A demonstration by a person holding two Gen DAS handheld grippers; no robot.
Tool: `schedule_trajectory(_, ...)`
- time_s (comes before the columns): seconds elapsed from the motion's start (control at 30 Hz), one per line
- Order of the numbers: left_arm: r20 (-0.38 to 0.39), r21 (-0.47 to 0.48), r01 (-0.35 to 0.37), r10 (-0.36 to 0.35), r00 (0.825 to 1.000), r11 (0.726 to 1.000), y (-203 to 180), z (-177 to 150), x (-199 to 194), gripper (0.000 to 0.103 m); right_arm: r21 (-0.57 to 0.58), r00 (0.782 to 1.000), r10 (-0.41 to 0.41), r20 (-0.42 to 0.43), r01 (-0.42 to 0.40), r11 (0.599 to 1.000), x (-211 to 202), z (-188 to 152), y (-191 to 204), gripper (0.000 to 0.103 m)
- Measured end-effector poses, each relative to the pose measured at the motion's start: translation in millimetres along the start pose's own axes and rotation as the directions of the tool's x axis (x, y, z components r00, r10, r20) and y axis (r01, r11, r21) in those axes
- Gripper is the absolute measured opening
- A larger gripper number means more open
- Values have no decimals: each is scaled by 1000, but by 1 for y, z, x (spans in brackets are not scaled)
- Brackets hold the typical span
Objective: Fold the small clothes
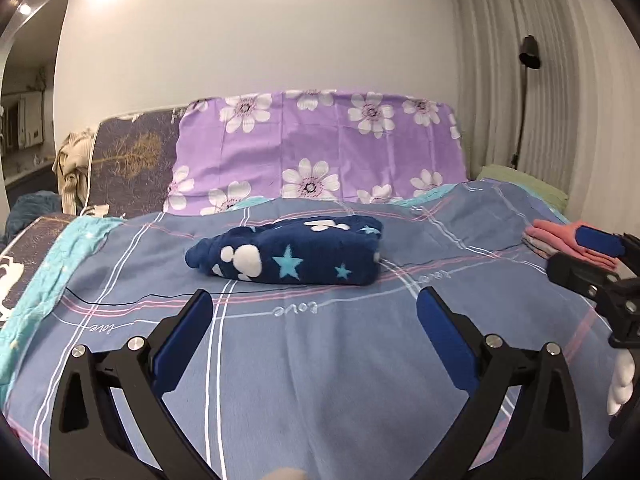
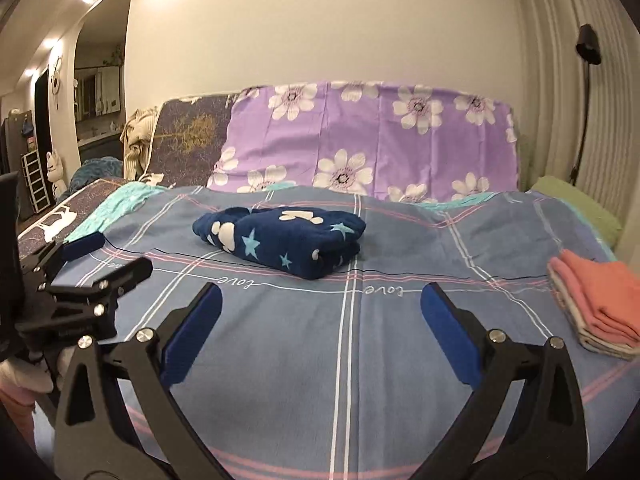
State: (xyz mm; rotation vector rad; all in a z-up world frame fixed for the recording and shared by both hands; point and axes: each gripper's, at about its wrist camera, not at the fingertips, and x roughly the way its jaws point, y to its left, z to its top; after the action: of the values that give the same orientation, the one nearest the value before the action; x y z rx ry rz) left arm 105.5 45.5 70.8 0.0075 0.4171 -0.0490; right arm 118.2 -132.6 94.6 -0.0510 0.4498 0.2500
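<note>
- Jaws of my left gripper (image 1: pixel 314 320) stand spread wide, nothing between them.
- Ahead of both, apart from either, the navy star-print garment (image 1: pixel 288 254) lies folded on the blue plaid bedsheet (image 1: pixel 320 380), its long axis crosswise to my reach.
- My right gripper (image 2: pixel 322 318) gapes empty too; the pink folded stack (image 2: pixel 600 308) sits to its right.
- Next, I judge: carry the bundle flat to that stack, pinching both short ends together.

The folded navy garment (image 1: pixel 294 250) looked plush and fleecy. The checked bedsheet (image 1: pixel 320 380) was smooth, matt woven cloth. The left gripper (image 1: pixel 314 310) had matt black plastic arms, shiny metal bolts and blue rubbery pads (image 1: pixel 182 334).
</note>
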Motion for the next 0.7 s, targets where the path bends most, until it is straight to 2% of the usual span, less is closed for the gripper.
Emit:
schedule_trajectory(0.17,41,8,-6,6,999,1000,-19,-10,-48,102,71,1000,24,-9,-23,997,-33,-11,-4,101)
schedule_trajectory(0.3,31,-3,0,0,1000,1000,-29,-18,-75,102,94,1000,16,-21,-14,995,-51,-22,-6,101)
schedule_trajectory(0.47,-54,-1,-81,80,995,997,-37,-29,-84,102,113,1000,3,-15,-1,994,-72,-34,-7,101)
schedule_trajectory(0.7,-88,-8,-67,66,994,998,-45,-39,-88,102,108,999,4,-33,-1,994,-80,-45,-6,101)
